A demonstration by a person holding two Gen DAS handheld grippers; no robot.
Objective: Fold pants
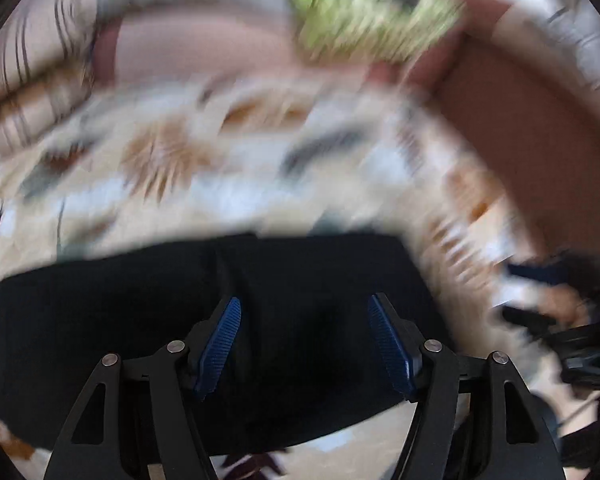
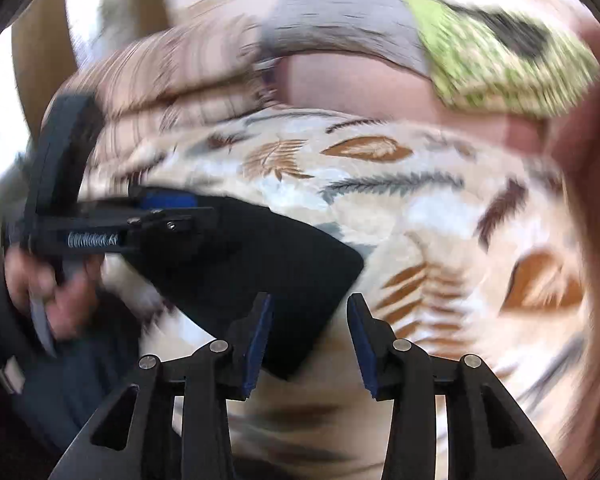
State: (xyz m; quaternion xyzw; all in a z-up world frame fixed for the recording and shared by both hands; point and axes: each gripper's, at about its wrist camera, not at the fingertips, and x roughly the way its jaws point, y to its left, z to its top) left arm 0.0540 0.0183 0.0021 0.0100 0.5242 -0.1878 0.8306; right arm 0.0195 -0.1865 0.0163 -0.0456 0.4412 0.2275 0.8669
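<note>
Black fabric pants [image 1: 260, 340], folded into a flat dark slab, lie on the bed's cream leaf-print blanket [image 2: 400, 200]. Left tool [image 1: 304, 346] hangs above the pants, blue pads [image 1: 220, 344] apart, nothing pinched between them. Right tool [image 2: 310, 346] sits at the pants' corner nearest it, jaws apart, the cloth corner just inside the gap but not clamped. A hand [image 2: 60, 292] grips the left tool's handle on the pants' far side from the right tool. Beyond the pants, at the blanket's far edge, a lime-green patterned cushion [image 2: 500, 56] and a grey pillow [image 2: 340, 20]. Both views are heavily motion-blurred.
</note>
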